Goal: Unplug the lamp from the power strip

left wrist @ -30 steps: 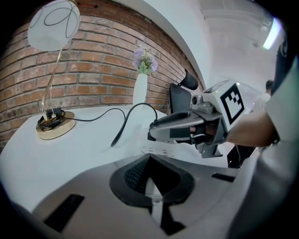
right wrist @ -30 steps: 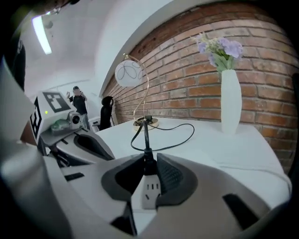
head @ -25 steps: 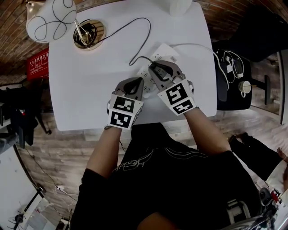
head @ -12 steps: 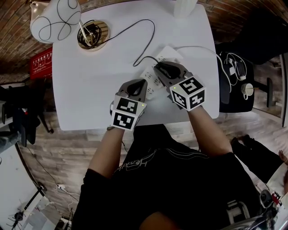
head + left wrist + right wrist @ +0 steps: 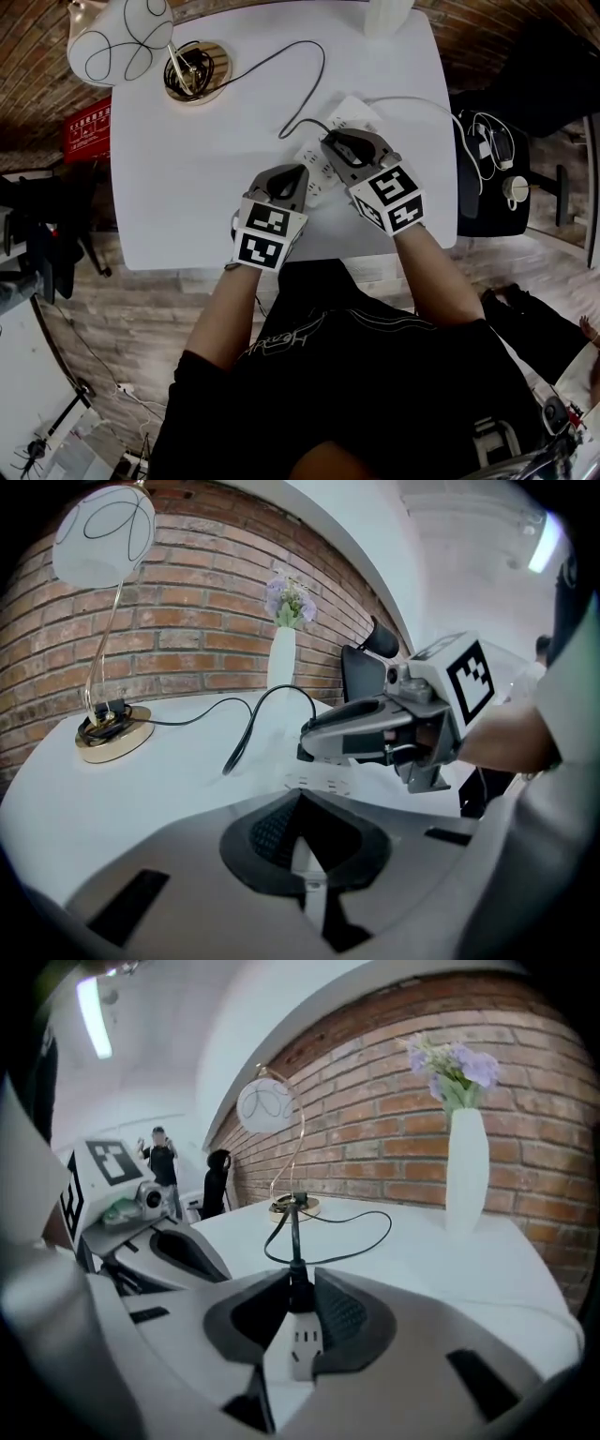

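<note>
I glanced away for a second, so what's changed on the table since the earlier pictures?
Very little. The right gripper twisted slightly and edged right while clamped on the plug. The plug is still seated in the power strip, the left gripper still rests at the strip's near end, and the lamp hasn't moved.

White globe lamp (image 5: 122, 42), black line pattern, thin gold stem, round gold base, stands upright at the table's far left corner. Its black cord (image 5: 281, 66) loops from the base across the tabletop. Black plug (image 5: 298, 1290) stands upright, seated in the white power strip (image 5: 323, 167), which lies flat and diagonal near the table's centre.
</note>
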Motion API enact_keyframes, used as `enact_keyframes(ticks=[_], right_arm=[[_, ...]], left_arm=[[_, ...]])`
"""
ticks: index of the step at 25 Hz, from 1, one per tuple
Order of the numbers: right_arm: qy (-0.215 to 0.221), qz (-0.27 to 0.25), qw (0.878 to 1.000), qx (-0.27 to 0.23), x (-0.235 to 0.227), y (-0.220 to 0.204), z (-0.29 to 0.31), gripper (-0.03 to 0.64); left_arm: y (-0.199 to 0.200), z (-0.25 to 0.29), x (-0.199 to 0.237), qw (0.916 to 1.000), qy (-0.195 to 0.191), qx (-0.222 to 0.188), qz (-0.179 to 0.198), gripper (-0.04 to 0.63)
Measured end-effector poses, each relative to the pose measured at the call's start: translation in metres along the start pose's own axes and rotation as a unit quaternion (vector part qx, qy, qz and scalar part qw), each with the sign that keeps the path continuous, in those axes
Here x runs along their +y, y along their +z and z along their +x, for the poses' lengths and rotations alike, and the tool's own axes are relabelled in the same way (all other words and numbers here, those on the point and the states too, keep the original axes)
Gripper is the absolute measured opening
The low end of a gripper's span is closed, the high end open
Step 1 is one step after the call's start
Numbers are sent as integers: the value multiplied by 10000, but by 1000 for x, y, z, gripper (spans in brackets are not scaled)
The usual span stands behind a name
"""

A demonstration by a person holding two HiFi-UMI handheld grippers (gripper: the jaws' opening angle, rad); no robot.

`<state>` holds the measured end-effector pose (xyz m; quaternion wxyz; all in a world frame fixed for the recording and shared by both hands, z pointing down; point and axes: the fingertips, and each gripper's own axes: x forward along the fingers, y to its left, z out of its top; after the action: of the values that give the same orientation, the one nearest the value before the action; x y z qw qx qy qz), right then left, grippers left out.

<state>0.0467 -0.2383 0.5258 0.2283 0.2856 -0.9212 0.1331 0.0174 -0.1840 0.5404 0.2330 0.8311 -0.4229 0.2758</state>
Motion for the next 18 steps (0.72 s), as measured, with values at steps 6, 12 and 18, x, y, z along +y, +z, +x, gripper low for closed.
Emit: enact_keyframes(ticks=[6,12,18], right_arm=[[32,226,9997,-74,-1,4,-2,60],[-229,-947,9951,150,9,9,-2,60],[-96,221,9983,-527,-14,30,-15,61]], left_arm=[[0,1,0,10000,-9,2,-25,1],[1,0,0,10000,30,-14,-4,0],[1,0,2,10000,22,-31,-28,2]])
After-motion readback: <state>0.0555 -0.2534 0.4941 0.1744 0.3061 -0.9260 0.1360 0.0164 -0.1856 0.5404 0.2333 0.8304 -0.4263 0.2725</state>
